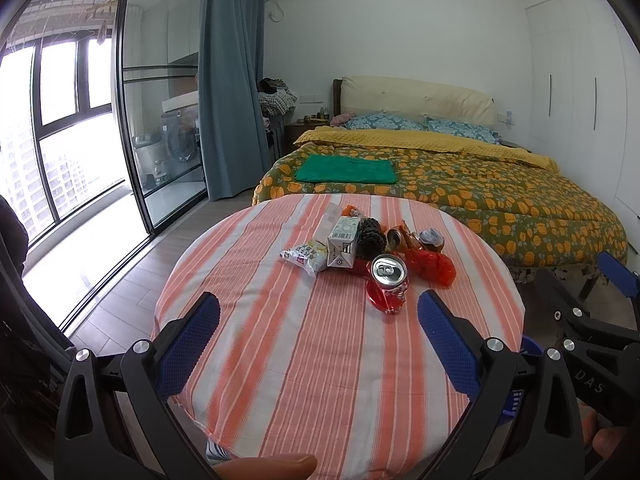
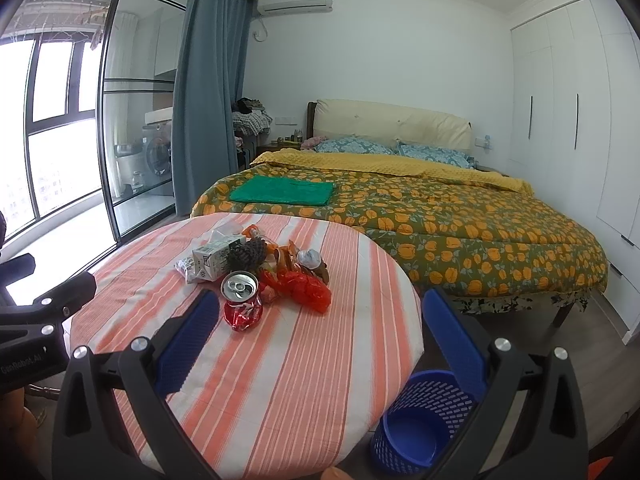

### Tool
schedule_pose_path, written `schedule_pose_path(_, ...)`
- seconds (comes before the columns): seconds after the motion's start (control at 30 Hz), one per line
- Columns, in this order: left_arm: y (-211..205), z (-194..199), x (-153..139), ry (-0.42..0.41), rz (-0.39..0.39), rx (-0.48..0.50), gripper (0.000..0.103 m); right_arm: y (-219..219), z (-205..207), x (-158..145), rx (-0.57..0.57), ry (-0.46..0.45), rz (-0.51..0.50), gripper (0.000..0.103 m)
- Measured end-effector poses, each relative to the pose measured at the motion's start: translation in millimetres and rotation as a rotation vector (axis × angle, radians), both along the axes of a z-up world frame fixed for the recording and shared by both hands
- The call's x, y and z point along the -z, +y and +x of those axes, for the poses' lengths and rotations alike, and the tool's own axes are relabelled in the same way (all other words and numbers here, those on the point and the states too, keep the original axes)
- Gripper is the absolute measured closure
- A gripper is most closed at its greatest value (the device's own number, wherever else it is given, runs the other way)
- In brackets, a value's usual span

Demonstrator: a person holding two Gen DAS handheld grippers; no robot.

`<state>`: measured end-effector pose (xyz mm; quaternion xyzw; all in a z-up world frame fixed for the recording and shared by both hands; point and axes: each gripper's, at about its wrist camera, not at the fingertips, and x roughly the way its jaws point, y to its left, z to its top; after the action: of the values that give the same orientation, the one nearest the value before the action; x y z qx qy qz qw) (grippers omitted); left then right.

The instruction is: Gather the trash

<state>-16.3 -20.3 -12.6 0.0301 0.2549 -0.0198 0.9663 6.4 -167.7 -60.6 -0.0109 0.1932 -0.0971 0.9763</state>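
The left gripper [image 1: 319, 309] has its jaws wide apart, holding nothing, above the striped table [image 1: 280, 360]. The right gripper [image 2: 320, 306] is equally wide apart and empty, over the table's right edge. The trash pile [image 1: 360, 246] lies ahead of both: a crushed red can [image 2: 242, 298] nearest, just ahead of the right gripper's left finger, with a carton [image 1: 342, 242], wrappers and a red bag [image 2: 306, 286] beyond. Bare cloth lies between the left gripper and the pile. A blue basket [image 2: 420, 424] stands on the floor below the right gripper, beside the table. The bed [image 2: 440, 216] is beyond.

crushed can [image 2: 241, 300] on striped table [image 2: 304, 380]; blue basket [image 2: 424, 420] beside it.
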Motion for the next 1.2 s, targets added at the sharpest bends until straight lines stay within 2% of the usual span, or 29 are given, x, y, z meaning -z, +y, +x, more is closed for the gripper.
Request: schedule_pose_path(1.2,0.1,-1.7,5.3,0.005,0.003,-0.002,0.005,-0.1,0.9,1.1,0.002,0.002,-0.001,0.004)
